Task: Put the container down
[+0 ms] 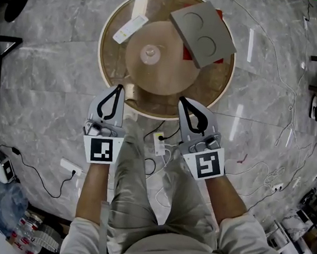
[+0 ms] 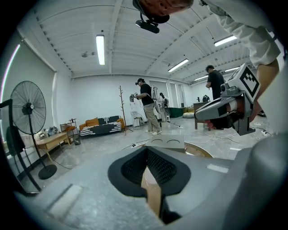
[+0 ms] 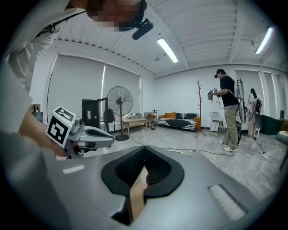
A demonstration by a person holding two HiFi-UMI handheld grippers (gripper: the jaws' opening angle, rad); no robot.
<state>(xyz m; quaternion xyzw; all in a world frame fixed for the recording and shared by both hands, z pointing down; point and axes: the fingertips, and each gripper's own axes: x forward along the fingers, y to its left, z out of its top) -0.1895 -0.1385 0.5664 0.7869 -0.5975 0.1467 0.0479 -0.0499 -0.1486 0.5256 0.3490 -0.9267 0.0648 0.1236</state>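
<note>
The container, a flat grey square tray (image 1: 203, 33) with two round hollows, lies on the far right part of the round table. In the left gripper view the tray (image 2: 165, 143) shows just beyond the jaws. My left gripper (image 1: 119, 88) is shut and empty at the table's near edge, well short of the tray. A little to its right, my right gripper (image 1: 181, 100) is also shut on nothing. In the left gripper view my left gripper (image 2: 147, 150) has its jaws together. The right gripper (image 3: 145, 155) looks the same in its own view.
The round glass-topped table (image 1: 112, 62) also bears a white card (image 1: 130, 29), a small clear piece at its centre (image 1: 150, 52) and something red (image 1: 187, 53) under the tray. Cables and a power strip (image 1: 159, 145) lie on the marble floor. A person (image 2: 147, 108) stands far off.
</note>
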